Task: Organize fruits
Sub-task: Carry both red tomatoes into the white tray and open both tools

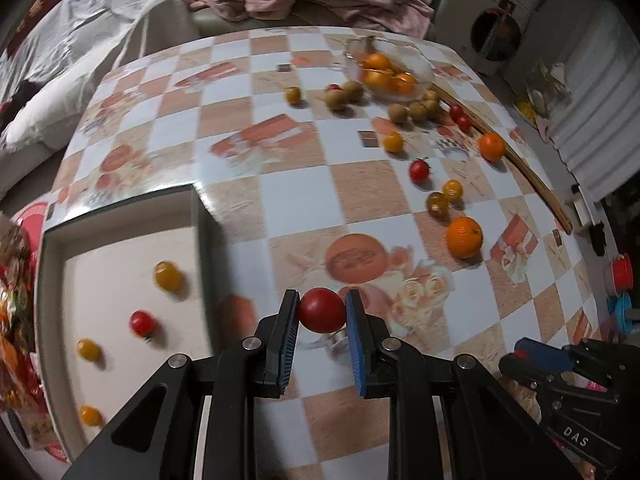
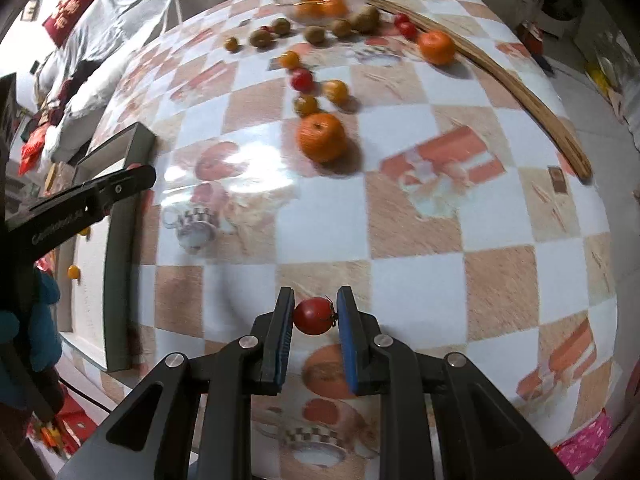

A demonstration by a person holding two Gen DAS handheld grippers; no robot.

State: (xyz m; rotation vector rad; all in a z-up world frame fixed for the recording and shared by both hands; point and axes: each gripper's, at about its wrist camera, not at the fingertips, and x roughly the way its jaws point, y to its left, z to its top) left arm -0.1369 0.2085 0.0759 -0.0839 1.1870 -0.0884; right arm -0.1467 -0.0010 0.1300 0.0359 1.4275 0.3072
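With each red cherry tomato pinched only at the pad tips, the left gripper (image 1: 322, 312) just right of the white tray (image 1: 52, 240) and the right gripper (image 2: 315, 316) farther right of it risked squeezing or dropping their fruit short of the tray's wall.

Tomato (image 1: 321, 310) between my left fingers (image 1: 289, 320), above surface (image 1: 280, 168), just right of tray (image 1: 208, 240). Four small fruits in tray (image 1: 168, 275). Second tomato (image 2: 314, 315) between my right fingers (image 2: 285, 320), right of tray. Orange (image 1: 464, 237) ahead right, two small fruits just behind it. Bowl (image 1: 420, 76) at far edge, oranges in it, loose fruit before it. Stick (image 2: 500, 76) along right edge.
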